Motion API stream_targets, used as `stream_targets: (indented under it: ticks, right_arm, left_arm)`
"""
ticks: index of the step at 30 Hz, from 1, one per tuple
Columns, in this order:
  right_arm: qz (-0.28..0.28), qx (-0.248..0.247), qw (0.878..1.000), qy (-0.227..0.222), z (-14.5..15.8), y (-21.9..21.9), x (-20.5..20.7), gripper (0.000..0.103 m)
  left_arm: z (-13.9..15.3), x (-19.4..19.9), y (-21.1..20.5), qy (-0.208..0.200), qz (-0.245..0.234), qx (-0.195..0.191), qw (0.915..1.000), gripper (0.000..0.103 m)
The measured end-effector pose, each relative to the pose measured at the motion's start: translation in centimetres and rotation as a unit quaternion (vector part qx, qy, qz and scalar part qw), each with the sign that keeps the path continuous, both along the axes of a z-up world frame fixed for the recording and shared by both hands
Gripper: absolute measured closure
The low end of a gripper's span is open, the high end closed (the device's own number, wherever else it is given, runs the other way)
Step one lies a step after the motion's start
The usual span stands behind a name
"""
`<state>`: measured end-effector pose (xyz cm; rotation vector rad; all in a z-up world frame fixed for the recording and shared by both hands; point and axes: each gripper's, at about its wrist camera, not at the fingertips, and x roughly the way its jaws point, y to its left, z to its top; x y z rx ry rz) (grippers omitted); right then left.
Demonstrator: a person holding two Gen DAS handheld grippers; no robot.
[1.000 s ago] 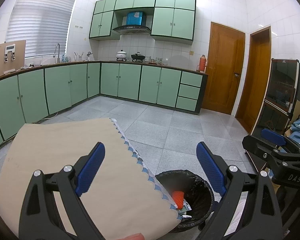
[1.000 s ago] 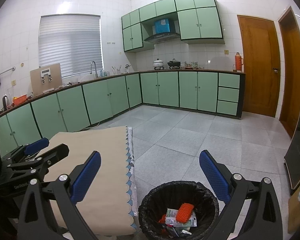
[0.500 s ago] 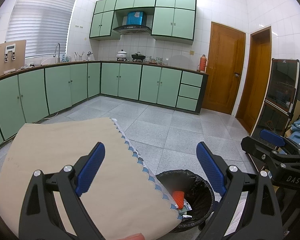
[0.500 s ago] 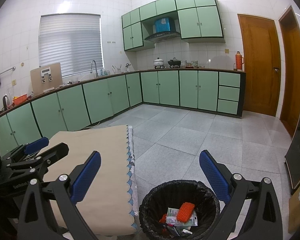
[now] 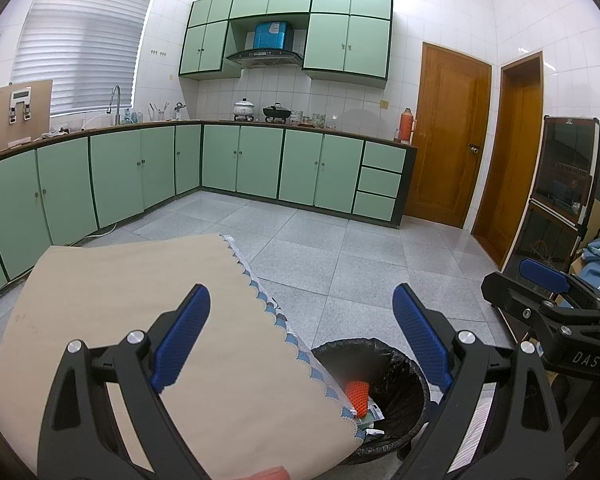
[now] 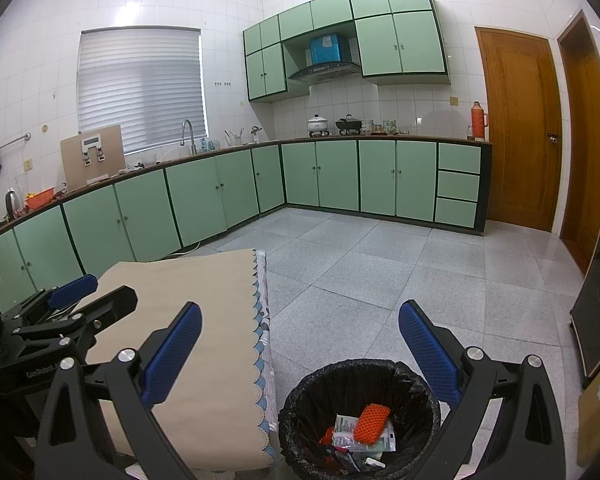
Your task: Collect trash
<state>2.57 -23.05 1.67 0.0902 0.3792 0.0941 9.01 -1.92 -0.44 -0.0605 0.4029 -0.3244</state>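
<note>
Hardly any change from a second ago — left gripper [image 5: 300, 344] and right gripper [image 6: 300, 356] still spread wide, empty, over the bin [image 6: 416, 384] beside the table [image 6: 204, 304] — orange trash [image 6: 372, 418] inside.

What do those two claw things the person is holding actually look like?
Both are alike: a black angular frame with silver bolt heads, ending in two long fingers faced with blue, dimpled pads. The left gripper carries white lettering on its side that starts "GenRobot", seen from the right camera. The right gripper shows white letters "DAS" in the left camera. No sleeves or cables show.
</note>
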Motion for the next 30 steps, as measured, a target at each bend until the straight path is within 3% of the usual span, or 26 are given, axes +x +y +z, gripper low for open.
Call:
stream_targets:
  ticks: [30]
  right_arm:
    - [-0.001,0.003,1.000,0.009,-1.7,0.3,0.5,0.006]
  left_arm:
    - [-0.5,0.5,0.1,0.006,-0.003,0.003,1.0000,0.013]
